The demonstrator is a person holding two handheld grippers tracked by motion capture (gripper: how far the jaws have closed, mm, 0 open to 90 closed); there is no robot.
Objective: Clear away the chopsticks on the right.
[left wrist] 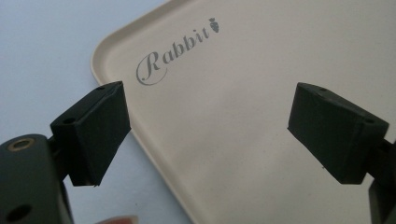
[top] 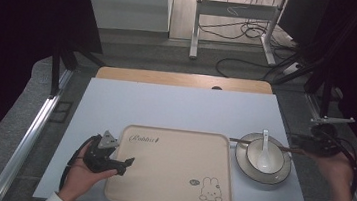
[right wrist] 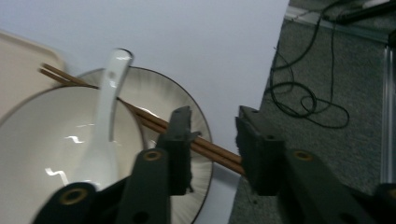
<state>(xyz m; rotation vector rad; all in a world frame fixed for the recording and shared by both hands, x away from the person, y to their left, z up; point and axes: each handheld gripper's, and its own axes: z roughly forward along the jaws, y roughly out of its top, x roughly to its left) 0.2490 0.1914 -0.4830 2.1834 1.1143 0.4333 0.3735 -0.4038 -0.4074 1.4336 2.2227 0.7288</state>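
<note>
- Pair of brown wooden chopsticks (right wrist: 154, 122): lies between the right tongs' (right wrist: 214, 140) jaws, across the white black-rimmed plate (right wrist: 187, 105); whether the jaws press on it cannot be told.
- White ceramic spoon (right wrist: 105, 116): in the white bowl (right wrist: 37, 140), left of those jaws.
- Left tongs (left wrist: 208, 133): open over the beige rabbit-print tray (left wrist: 233, 93).

Chopsticks' (right wrist: 140, 116) ends hidden (behind claw)

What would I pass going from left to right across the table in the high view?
Left gripper → beige tray → plate with the bowl and white spoon on it → right gripper, with the chopsticks' end between its jaws.
</note>
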